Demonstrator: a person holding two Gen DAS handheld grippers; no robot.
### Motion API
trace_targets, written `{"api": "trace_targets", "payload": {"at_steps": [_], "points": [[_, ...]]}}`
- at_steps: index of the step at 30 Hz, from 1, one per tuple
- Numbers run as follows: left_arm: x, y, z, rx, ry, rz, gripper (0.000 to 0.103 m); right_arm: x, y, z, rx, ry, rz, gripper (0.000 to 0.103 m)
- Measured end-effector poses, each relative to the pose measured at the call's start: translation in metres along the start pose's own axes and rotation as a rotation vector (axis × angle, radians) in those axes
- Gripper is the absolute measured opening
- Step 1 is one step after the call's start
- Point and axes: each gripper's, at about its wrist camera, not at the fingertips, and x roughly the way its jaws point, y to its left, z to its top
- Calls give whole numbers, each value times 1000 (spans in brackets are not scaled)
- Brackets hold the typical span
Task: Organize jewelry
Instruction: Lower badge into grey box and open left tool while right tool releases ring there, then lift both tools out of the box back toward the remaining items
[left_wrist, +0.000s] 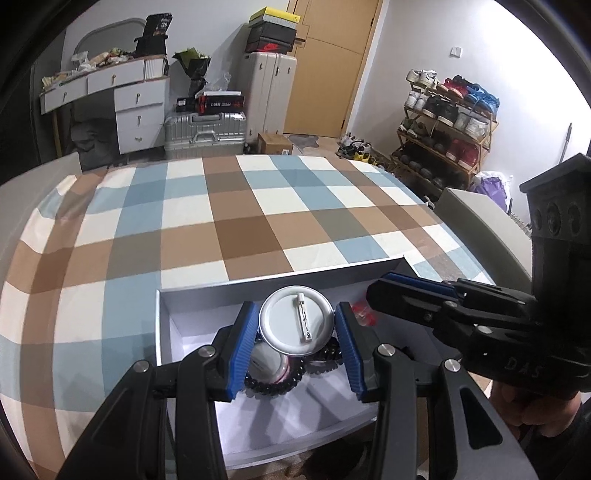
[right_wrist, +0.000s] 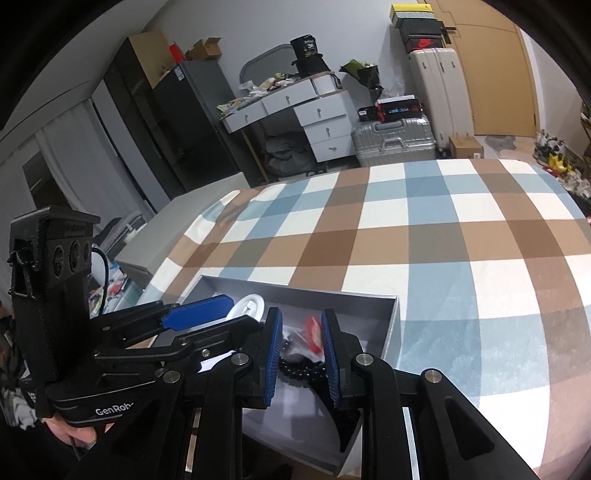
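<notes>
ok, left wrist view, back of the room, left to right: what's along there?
White desk → silver suitcase → upright white suitcase → wooden door → shoe rack.

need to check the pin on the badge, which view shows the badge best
Left wrist view: the badge faces the camera, whole back and pin visible. The right wrist view shows only a white sliver behind the other hand-held gripper.

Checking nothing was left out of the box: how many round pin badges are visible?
2: one badge held back-up between the left gripper jaws over the box; a second badge lies beneath, ringed by beads. Others may be hidden.
</notes>
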Motion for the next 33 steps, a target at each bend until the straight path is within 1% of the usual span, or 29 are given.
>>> {"api": "trace_targets", "payload": {"at_steps": [1, 2, 3, 4, 6, 8, 10, 12, 15, 17, 19, 21, 24, 26, 28, 30, 33], "points": [[0, -1, 0, 7, 2, 4, 45, -2, 0, 0, 0, -6, -4, 28], [-1, -1, 0, 10, 2, 2, 50, -5, 0, 0, 1, -19, -9, 31], [-3, -1, 0, 11, -3, -4, 58, -8, -1, -1, 6, -30, -13, 36], [-5, -1, 0, 11, -13, -8, 61, -11, -2, -1, 11, -39, -16, 39], [-9, -1, -1, 15, -25, -1, 62, -19, -3, -1, 22, -57, -18, 40], [-13, 0, -1, 10, -34, 11, 62, -27, -4, -2, 31, -73, -22, 45], [-17, 1, -3, -4, -41, 19, 62, -35, -4, -4, 34, -86, -24, 54], [-22, 2, -4, -16, -47, 29, 62, -44, -3, -6, 35, -102, -24, 60], [-28, 2, -7, -24, -50, 47, 64, -57, 1, -10, 30, -126, -26, 66], [-35, 0, -10, -31, -56, 56, 64, -63, 4, -12, 27, -138, -24, 66], [-40, 0, -13, -48, -64, 61, 70, -69, 7, -15, 22, -147, -21, 70], [-47, -2, -17, -56, -79, 64, 71, -74, 11, -17, 12, -146, -19, 70], [-53, -4, -20, -49, -88, 82, 72, -82, 17, -20, 1, -154, -15, 71], [-57, -6, -22, -46, -93, 91, 73, -87, 20, -22, -5, -160, -15, 75], [-61, -8, -25, -40, -93, 112, 82, -94, 25, -26, -12, -175, -16, 81], [-65, -9, -28, -33, -110, 124, 83, -100, 30, -28, -24, -185, -12, 81], [-70, -12, -32, -21, -116, 138, 83, -107, 37, -33, -40, -192, -10, 85]]}}
